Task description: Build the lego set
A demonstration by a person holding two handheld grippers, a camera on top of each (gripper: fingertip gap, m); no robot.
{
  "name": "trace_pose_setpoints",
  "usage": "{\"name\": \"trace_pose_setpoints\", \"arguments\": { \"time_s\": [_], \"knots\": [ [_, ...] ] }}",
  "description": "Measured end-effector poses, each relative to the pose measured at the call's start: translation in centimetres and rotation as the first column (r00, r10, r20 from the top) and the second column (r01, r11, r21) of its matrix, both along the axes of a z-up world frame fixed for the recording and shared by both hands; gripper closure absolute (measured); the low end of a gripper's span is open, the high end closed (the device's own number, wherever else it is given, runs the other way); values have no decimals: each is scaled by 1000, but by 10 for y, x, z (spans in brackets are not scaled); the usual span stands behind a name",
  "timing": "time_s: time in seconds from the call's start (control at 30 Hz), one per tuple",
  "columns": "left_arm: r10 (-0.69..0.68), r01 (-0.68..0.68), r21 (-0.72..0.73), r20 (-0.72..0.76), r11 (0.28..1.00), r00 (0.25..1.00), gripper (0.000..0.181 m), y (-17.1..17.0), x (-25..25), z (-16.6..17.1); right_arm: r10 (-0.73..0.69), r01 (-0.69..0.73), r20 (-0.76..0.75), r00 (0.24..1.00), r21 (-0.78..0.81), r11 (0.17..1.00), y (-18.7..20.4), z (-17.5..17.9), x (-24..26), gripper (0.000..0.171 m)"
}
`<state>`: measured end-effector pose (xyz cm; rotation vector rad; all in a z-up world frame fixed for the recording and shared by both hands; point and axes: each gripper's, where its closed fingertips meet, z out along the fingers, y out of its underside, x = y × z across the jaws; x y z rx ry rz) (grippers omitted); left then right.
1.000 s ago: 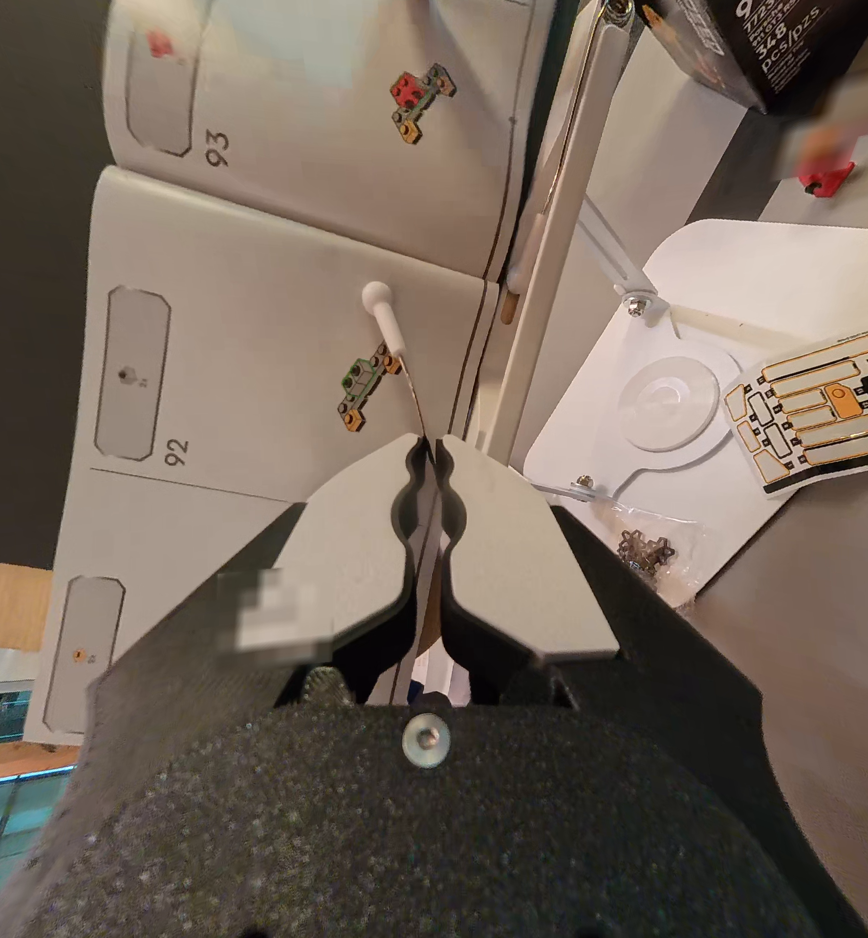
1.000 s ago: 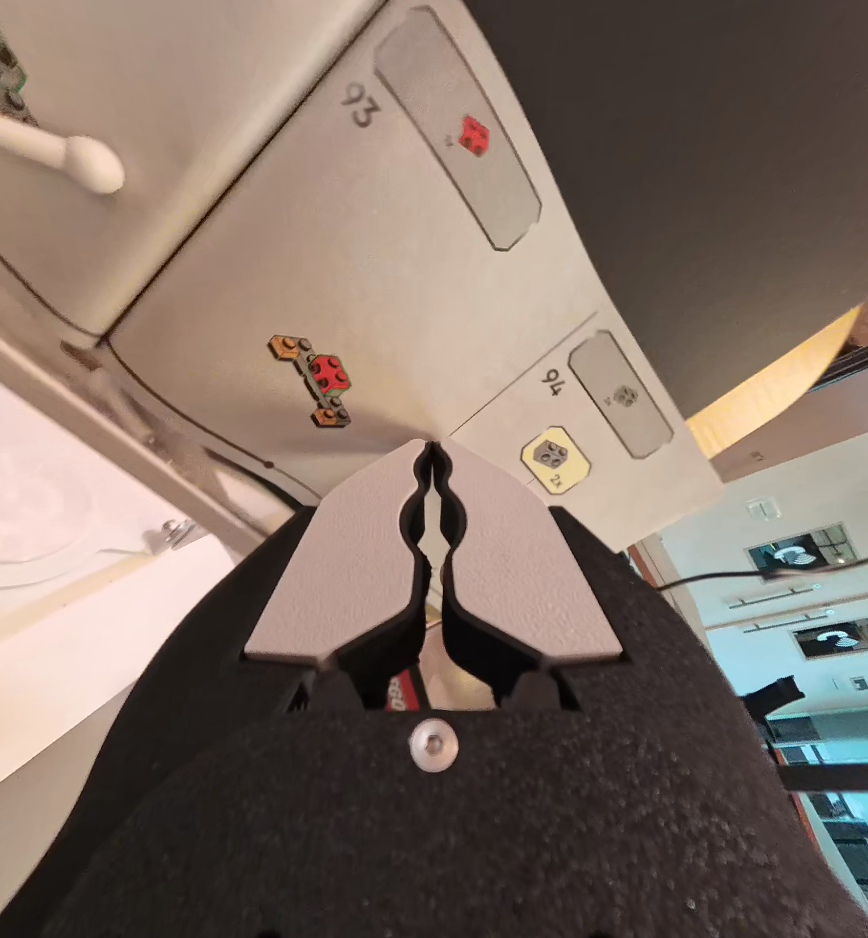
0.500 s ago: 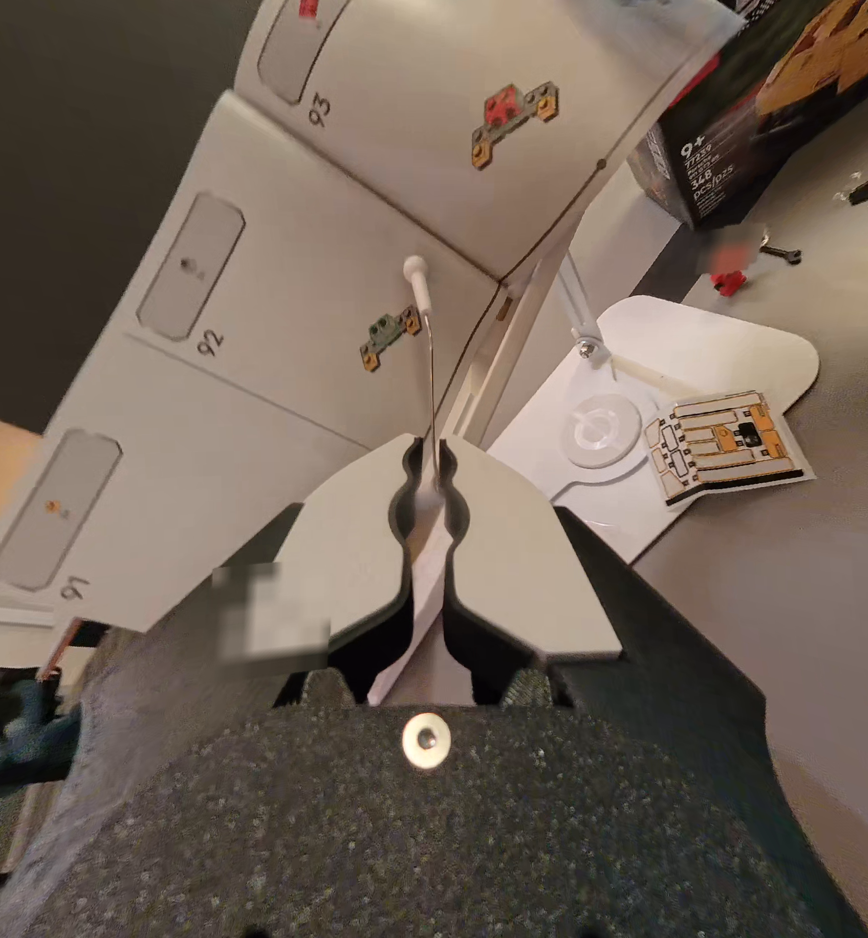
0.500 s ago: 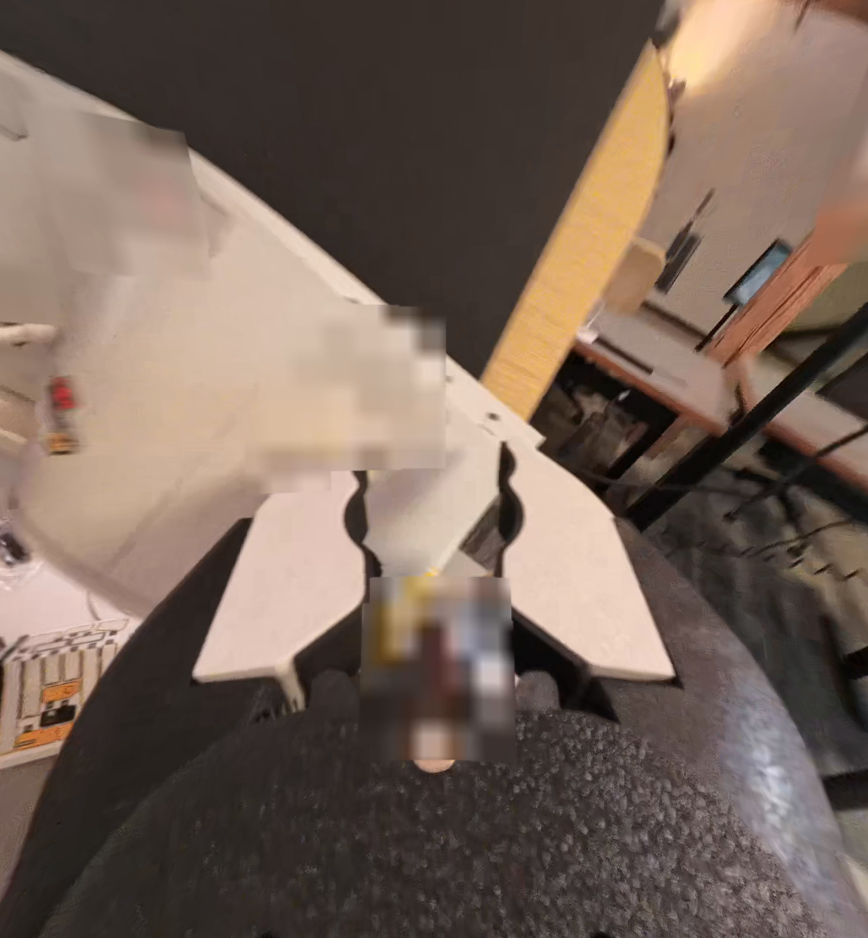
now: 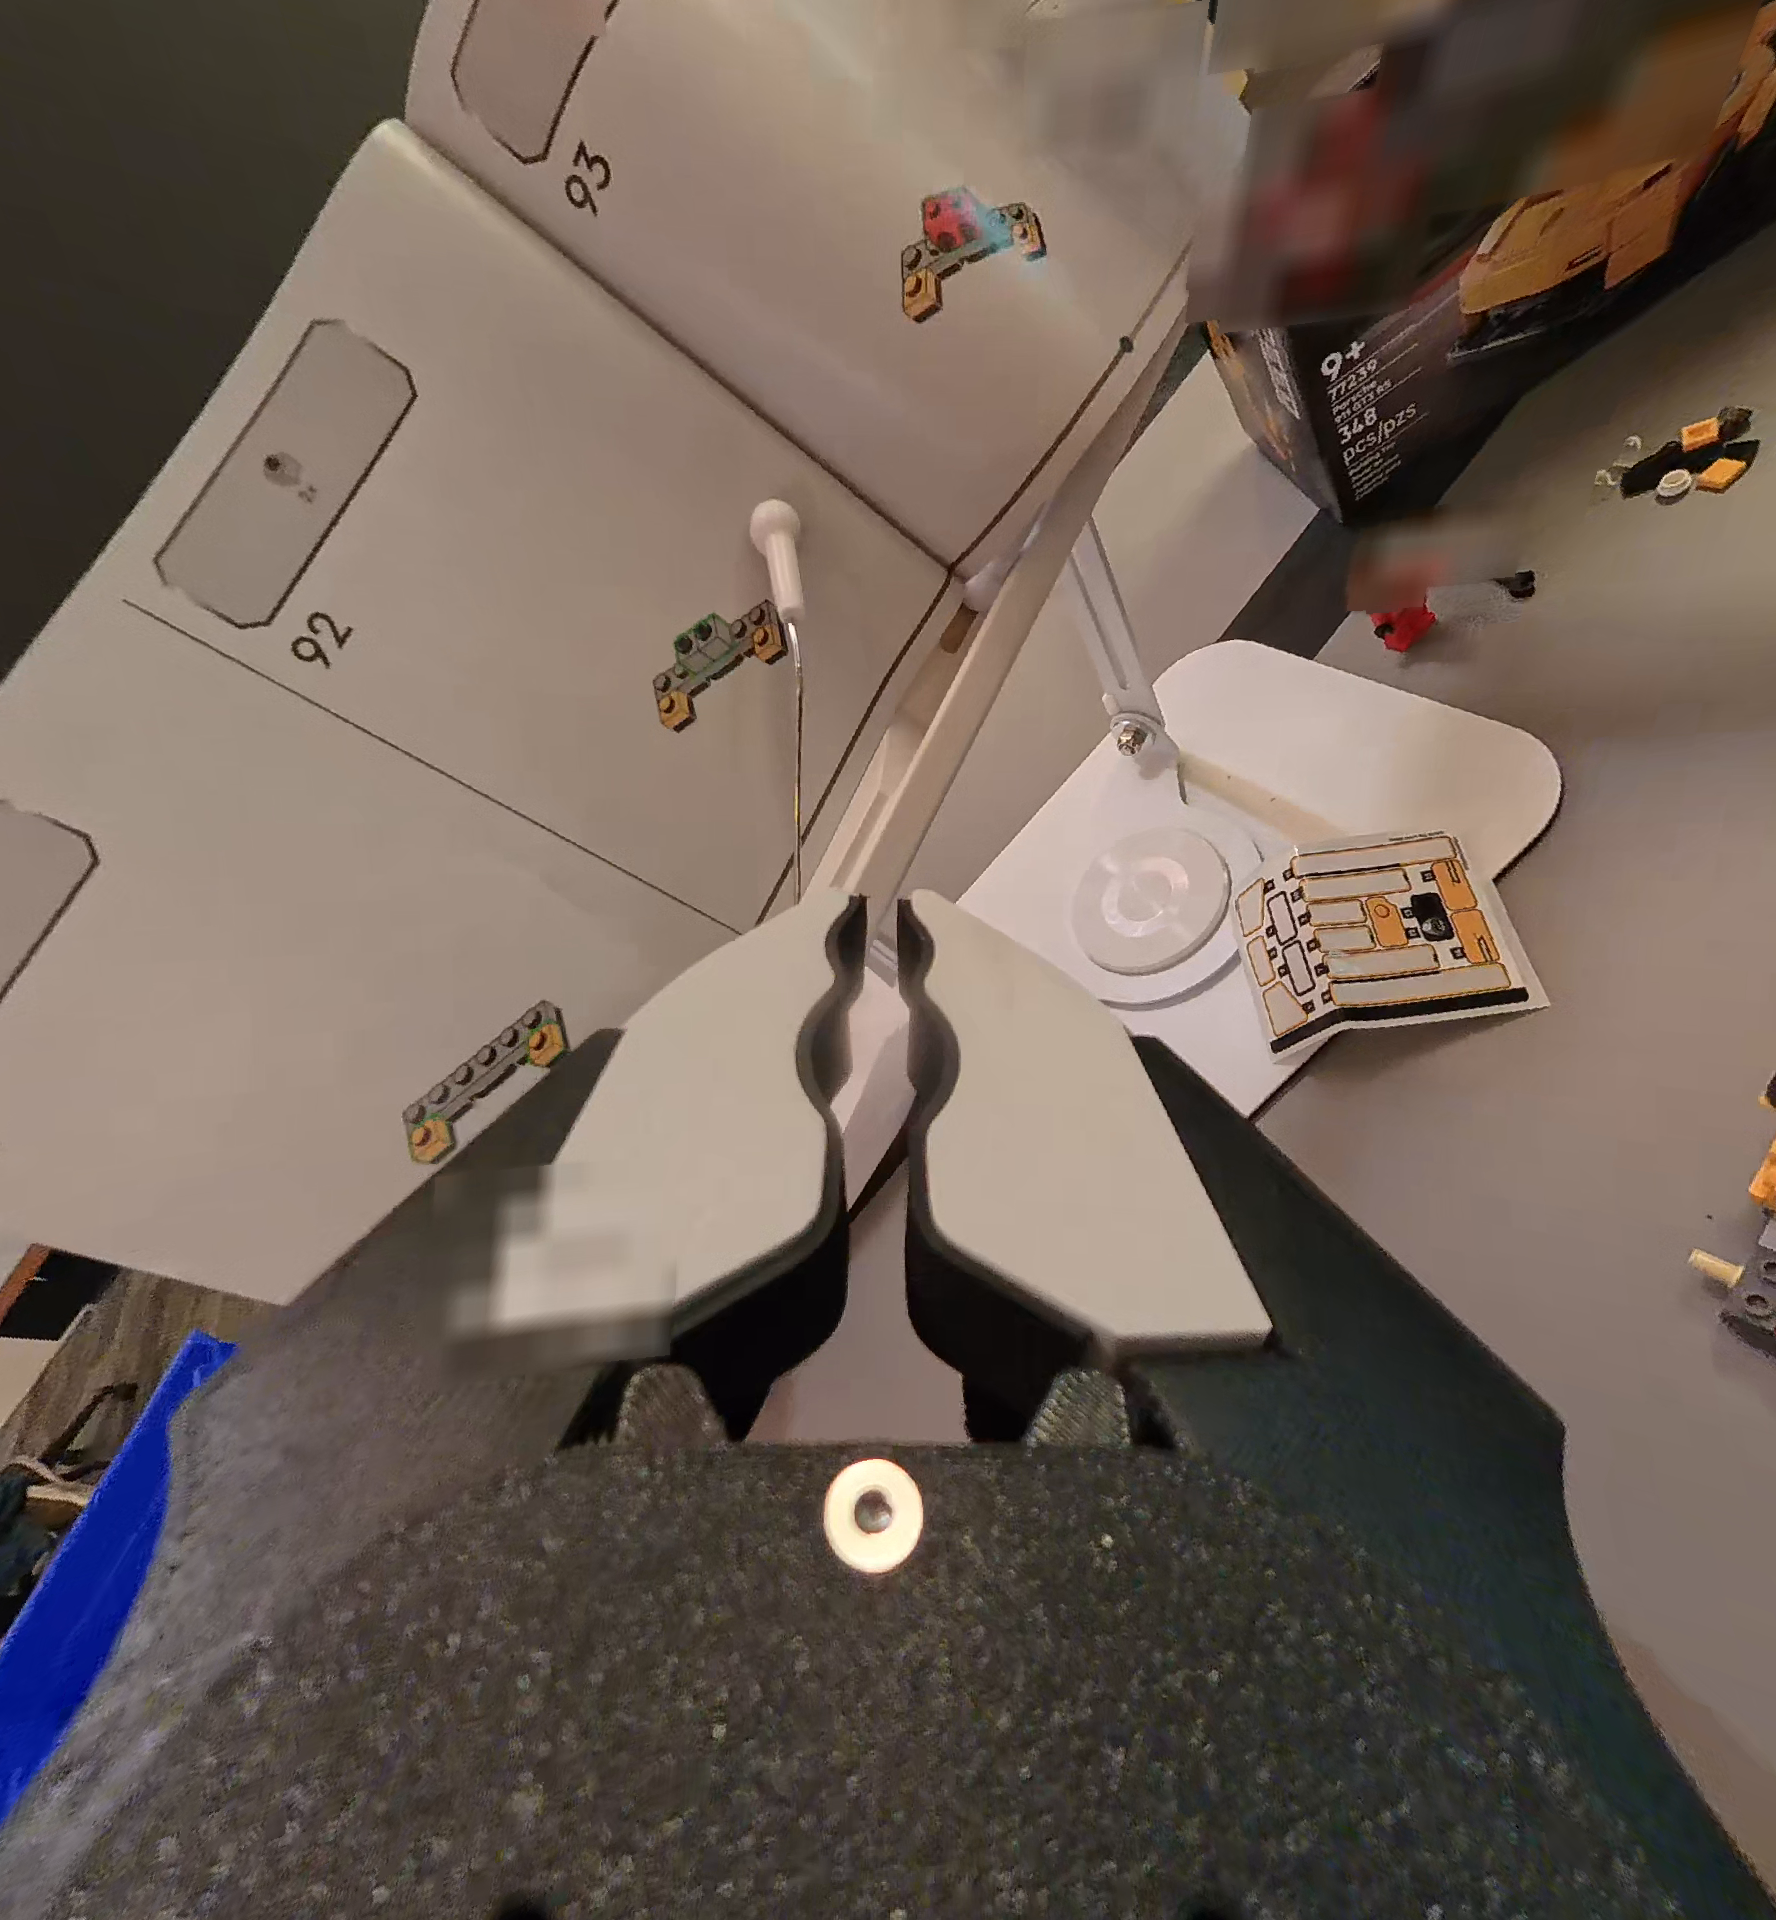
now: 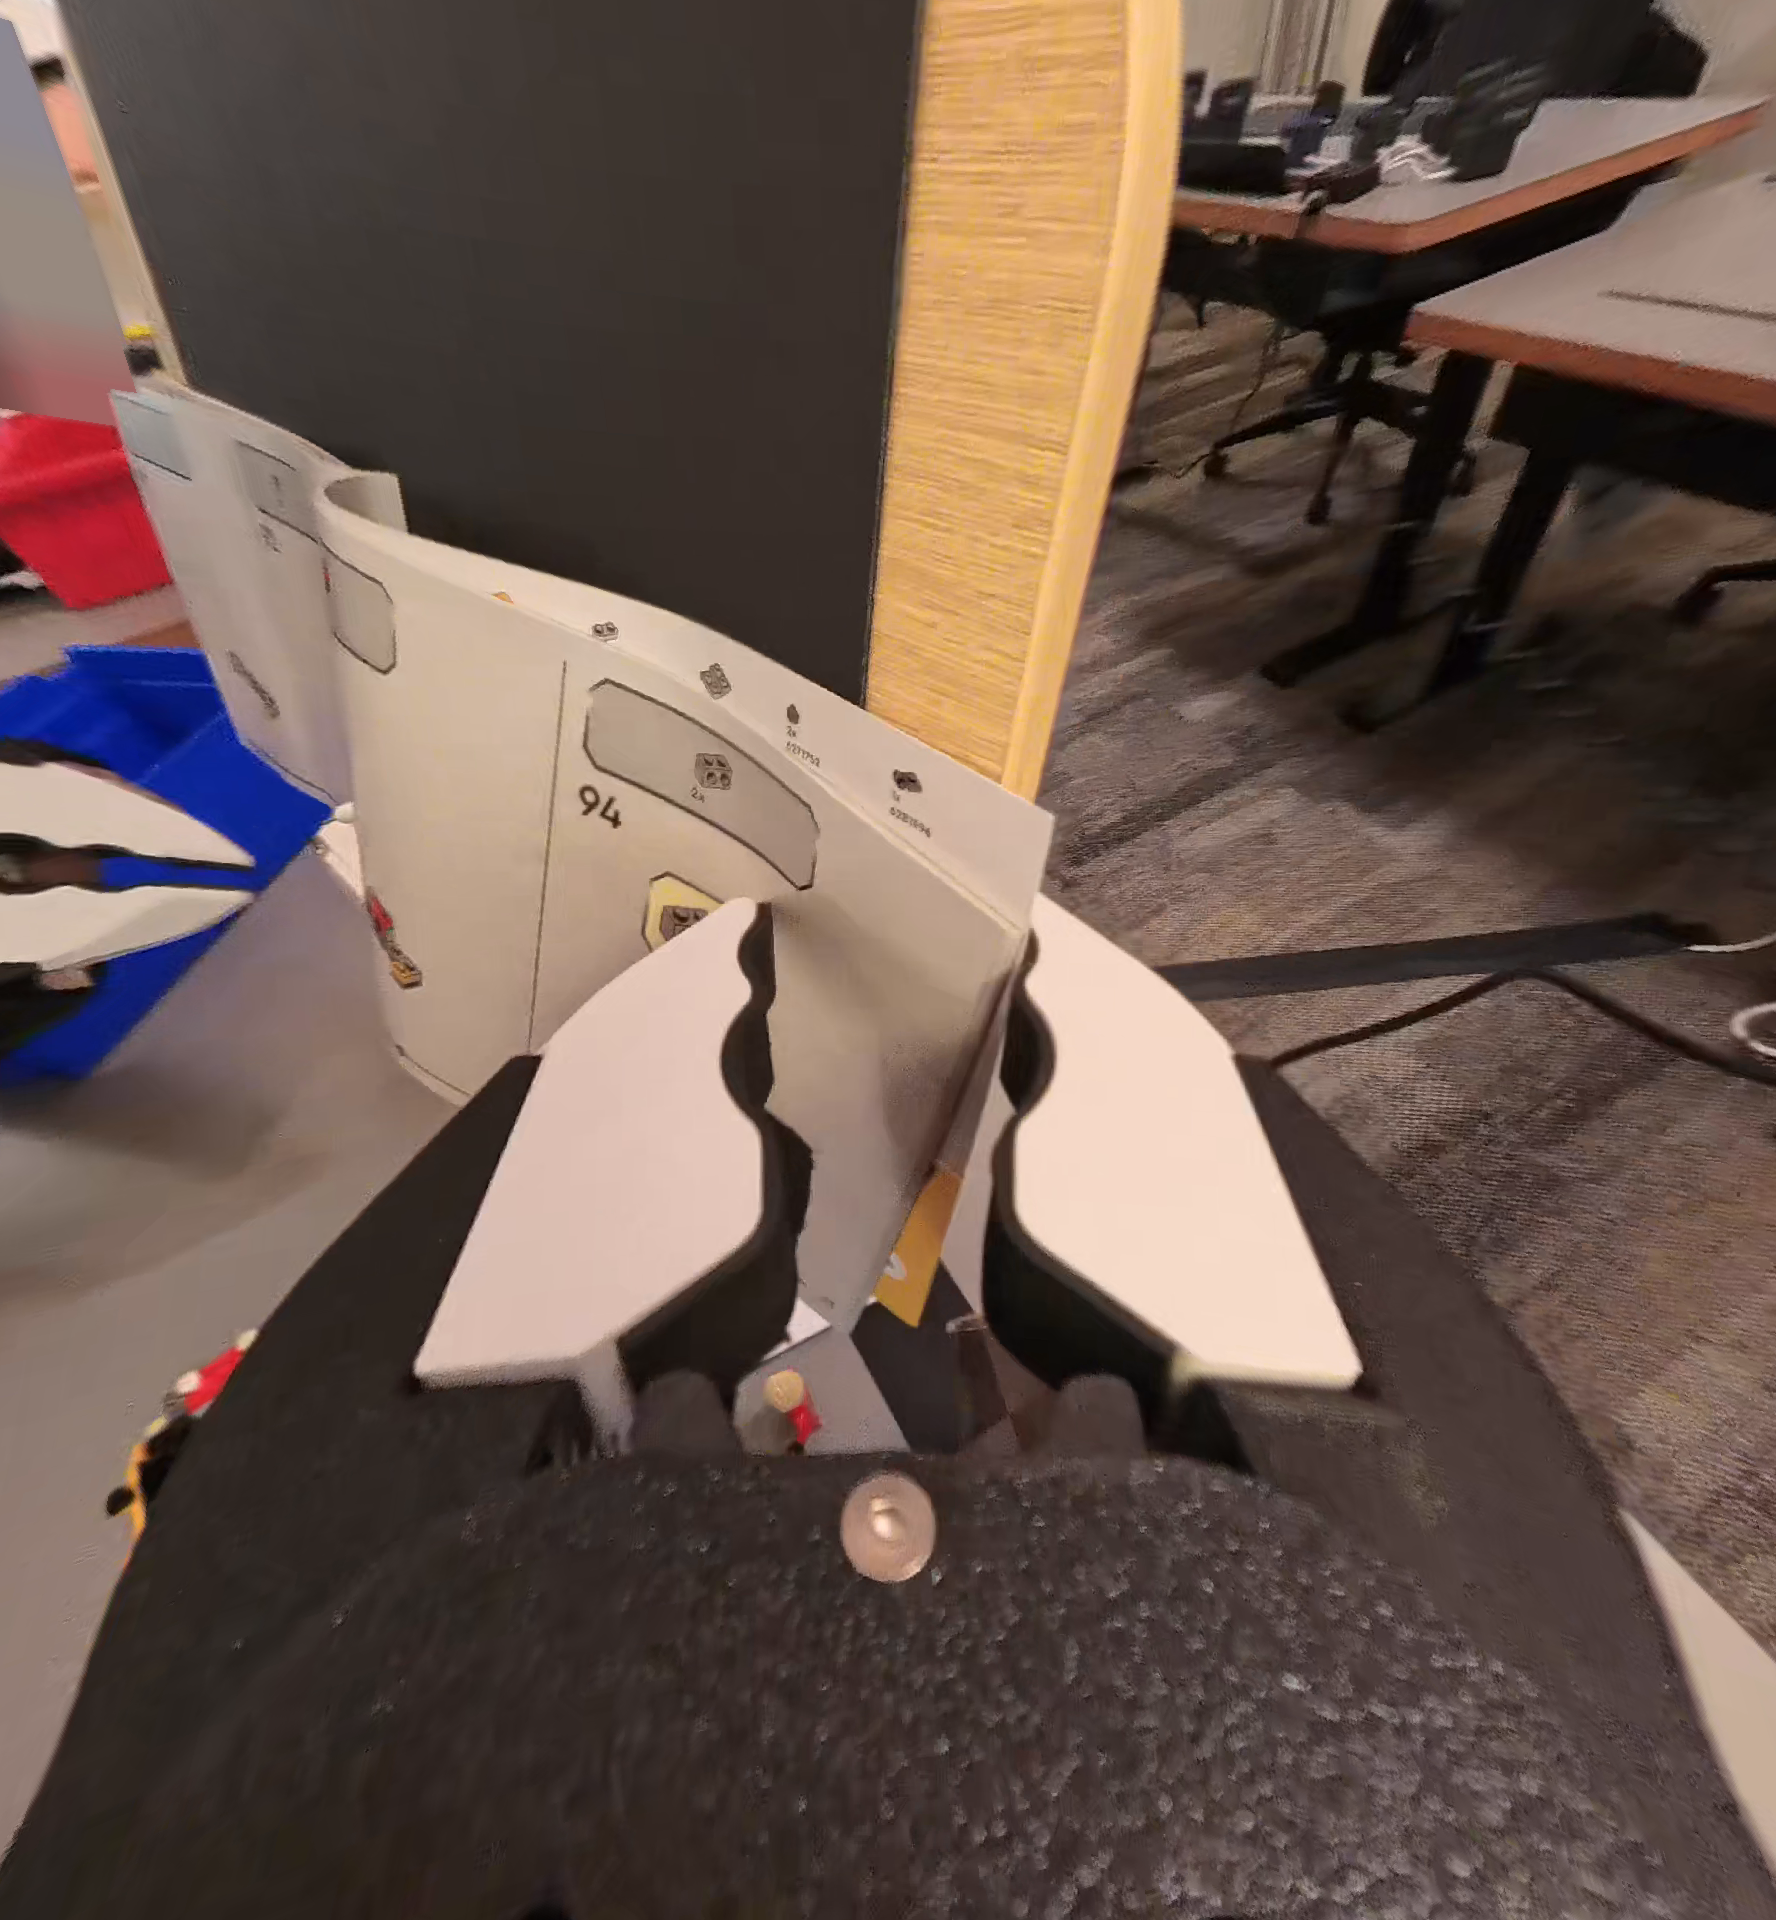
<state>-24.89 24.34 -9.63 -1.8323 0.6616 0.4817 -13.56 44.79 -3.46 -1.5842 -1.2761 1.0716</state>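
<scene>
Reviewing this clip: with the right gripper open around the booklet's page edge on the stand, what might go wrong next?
1. The right gripper straddles the edge of several stacked pages of the instruction booklet; closing may grab more than one, or crease them.
2. The page already bows; pulling could slip it from under the stand's wire page holder.
3. The left gripper sits close to the book stand and may nudge it.

The instruction booklet (image 5: 510, 644) is white with grey panels; the sticker sheet (image 5: 1383, 945) shows orange and grey shapes outlined black. The tabletop (image 5: 1590, 1195) is grey, one bin (image 6: 146, 748) blue, another bin (image 6: 63, 509) red
</scene>
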Motion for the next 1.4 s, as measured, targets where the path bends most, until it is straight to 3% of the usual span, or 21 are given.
{"name": "trace_pose_setpoints", "arguments": {
  "time_s": [0.3,0.43,0.53,0.67,0.9,1.07,1.17,1.23,1.4],
  "knots": [
    [-33,32,14,55,999,998,177,0,12,4,46,-47,-12,999,-26,999,-24,0,28,145],
    [-60,59,11,72,998,996,177,2,27,2,-109,112,-36,993,124,986,-14,17,37,146],
    [-84,83,9,80,996,993,177,1,38,-2,-229,221,-10,973,293,930,-10,25,47,148],
    [-122,123,-5,96,992,988,177,7,57,-9,-366,334,-47,930,526,782,-7,29,56,154],
    [-156,157,7,156,988,975,178,59,88,13,-457,416,-74,886,559,717,-13,20,59,153],
    [-96,102,-31,158,994,983,181,88,86,17,-473,484,-195,859,608,629,-45,43,70,157],
    [-81,87,-39,138,995,987,181,100,87,15,-280,253,-58,958,626,737,-103,15,34,167],
    [-63,69,-44,136,997,989,181,106,86,14,-232,148,63,971,603,784,-119,-18,13,169],
    [-96,102,-23,176,995,980,181,100,82,16,-336,177,184,924,572,801,-83,-55,1,171]
  ]
}}
